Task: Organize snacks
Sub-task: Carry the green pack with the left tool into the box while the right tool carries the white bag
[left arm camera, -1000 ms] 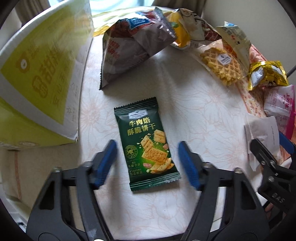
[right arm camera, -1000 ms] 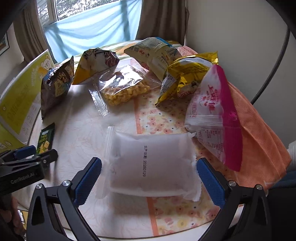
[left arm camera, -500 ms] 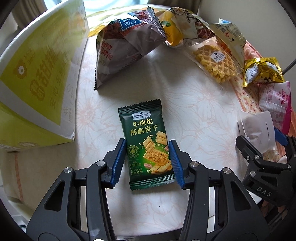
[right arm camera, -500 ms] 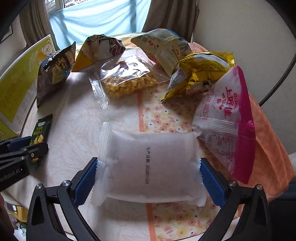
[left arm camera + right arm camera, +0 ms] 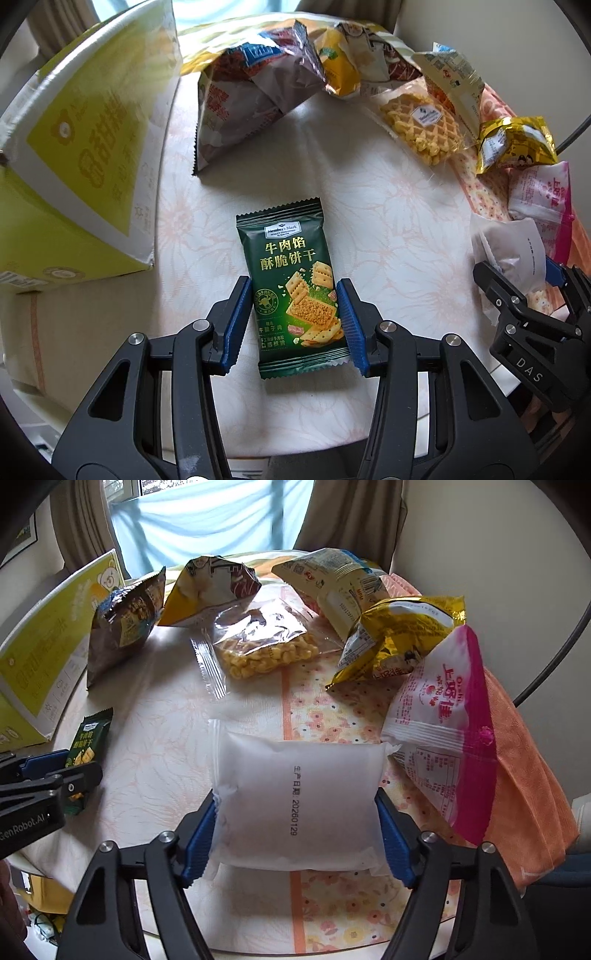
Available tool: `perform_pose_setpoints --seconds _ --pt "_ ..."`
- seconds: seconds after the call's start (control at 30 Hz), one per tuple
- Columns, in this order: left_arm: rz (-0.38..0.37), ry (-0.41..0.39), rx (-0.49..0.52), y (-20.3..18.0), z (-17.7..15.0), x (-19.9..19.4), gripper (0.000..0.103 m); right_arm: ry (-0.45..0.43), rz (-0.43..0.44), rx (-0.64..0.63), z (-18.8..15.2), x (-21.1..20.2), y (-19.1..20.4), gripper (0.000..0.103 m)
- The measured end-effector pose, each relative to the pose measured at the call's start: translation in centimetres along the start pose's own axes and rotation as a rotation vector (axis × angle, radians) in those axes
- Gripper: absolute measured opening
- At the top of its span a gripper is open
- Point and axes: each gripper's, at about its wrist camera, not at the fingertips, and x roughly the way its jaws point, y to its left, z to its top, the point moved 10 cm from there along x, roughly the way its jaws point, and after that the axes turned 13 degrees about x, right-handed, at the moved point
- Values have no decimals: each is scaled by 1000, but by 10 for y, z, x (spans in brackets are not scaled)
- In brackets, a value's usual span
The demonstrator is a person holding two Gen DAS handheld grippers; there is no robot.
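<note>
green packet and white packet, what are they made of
Green packet: looks like printed plastic film with a soft sheen; it has zigzag-cut crimped ends and light glare near the bottom seal. It could be foil-lined, but that can't be told. White packet: matte, frosted, slightly translucent plastic film with a black printed date and crimped side seams. The left tool and right tool each pinch one.

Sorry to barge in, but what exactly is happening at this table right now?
A person is sorting snacks with a handheld gripper in each hand. The left gripper has its pads against both sides of a green cracker packet, which lies flat on the table. The right gripper is clamped on a white frosted packet. Other snack bags sit along the table's far edge, and a yellow box stands at the left.
</note>
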Motion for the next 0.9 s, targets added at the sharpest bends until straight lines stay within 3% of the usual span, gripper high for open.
perform_pose_setpoints --seconds 0.3,0.5,0.73,0.9 --pt "25 -80 -22 -1 14 -47 43 -51 60 0 20 -37 6 72" --pt "53 -178 -52 5 34 -102 43 -111 101 -26 47 -79 11 72" --pt "71 -283 -125 39 56 -172 43 -180 184 -93 84 -137 45 72" --pt "88 -343 -180 84 62 -214 43 -194 235 -151 109 -161 92 72"
